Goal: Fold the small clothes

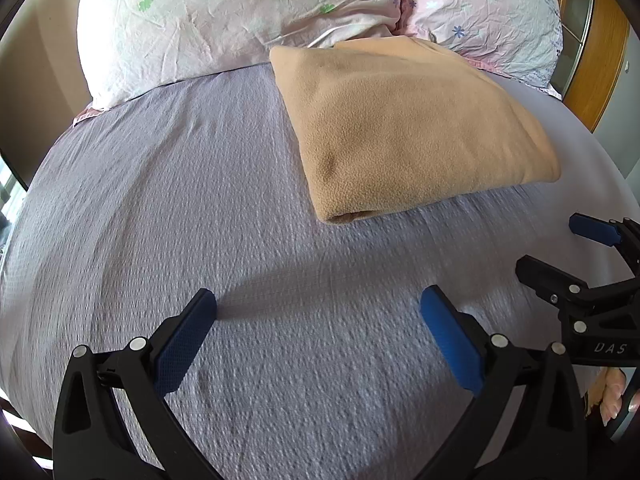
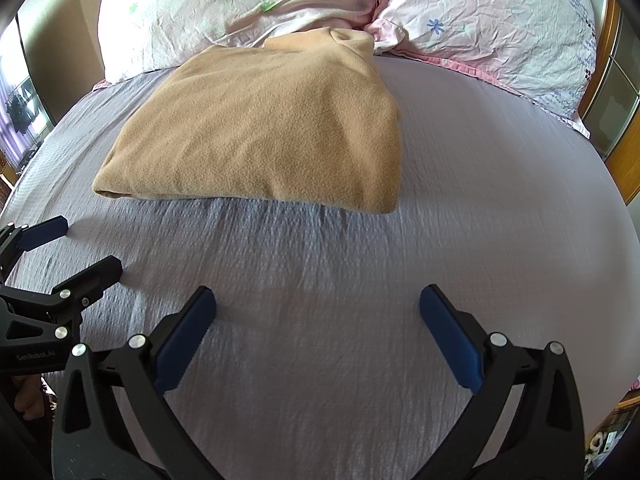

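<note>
Left gripper (image 1: 318,308) nearest, fingers spread wide, nothing between the blue pads (image 1: 448,332), hanging just over the grey-lilac bedsheet (image 1: 160,200). Right gripper (image 2: 318,308) same story: spread wide, holding nothing, low over the sheet. The two sit side by side; each shows at the edge of the other's camera, also splayed apart. Landmark is the folded tan fleece garment (image 2: 260,132): both grippers are on the near side of it, clear of it, with a strip of bare sheet between pads and its near fold. The left gripper is near-left of the garment, the right gripper off its near-right corner. Garment lies flat on the sheet as a neat rectangular stack, rolled fold edge facing the grippers, looser bunched end at the far side. Behind it, touching or just overlapping its far end, two pale pink floral pillows (image 2: 240,8) side by side. Wooden frame (image 1: 600,60) far right of the garment, past the pillows.
</note>
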### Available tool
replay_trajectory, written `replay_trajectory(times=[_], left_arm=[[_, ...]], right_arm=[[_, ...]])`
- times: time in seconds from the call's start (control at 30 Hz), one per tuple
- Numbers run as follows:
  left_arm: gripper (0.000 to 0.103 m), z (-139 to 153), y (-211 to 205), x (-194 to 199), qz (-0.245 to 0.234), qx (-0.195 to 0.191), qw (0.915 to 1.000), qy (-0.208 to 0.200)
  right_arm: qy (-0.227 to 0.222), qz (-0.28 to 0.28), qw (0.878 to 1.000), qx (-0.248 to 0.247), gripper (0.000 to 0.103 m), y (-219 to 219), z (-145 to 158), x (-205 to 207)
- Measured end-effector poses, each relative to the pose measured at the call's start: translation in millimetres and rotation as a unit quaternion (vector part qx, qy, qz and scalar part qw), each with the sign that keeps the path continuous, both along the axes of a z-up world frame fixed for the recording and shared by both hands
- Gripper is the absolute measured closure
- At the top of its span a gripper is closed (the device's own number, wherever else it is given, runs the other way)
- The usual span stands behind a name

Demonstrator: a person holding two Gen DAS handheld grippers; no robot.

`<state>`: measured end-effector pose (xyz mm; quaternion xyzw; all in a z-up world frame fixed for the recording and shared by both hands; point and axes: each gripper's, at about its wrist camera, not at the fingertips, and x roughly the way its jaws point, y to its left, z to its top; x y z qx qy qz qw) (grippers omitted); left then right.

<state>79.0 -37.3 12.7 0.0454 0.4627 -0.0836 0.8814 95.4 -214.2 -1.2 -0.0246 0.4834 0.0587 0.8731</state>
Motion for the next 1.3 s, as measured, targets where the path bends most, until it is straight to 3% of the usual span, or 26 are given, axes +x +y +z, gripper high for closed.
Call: replay_trajectory(times=[1.3], left_arm=[[0.001, 0.4, -1.0, -0.1, 0.003, 0.000, 1.0000, -0.004]], right_arm=[[-0.003, -0.003, 1.000, -0.001, 0.002, 1.8, 0.8, 2.3]])
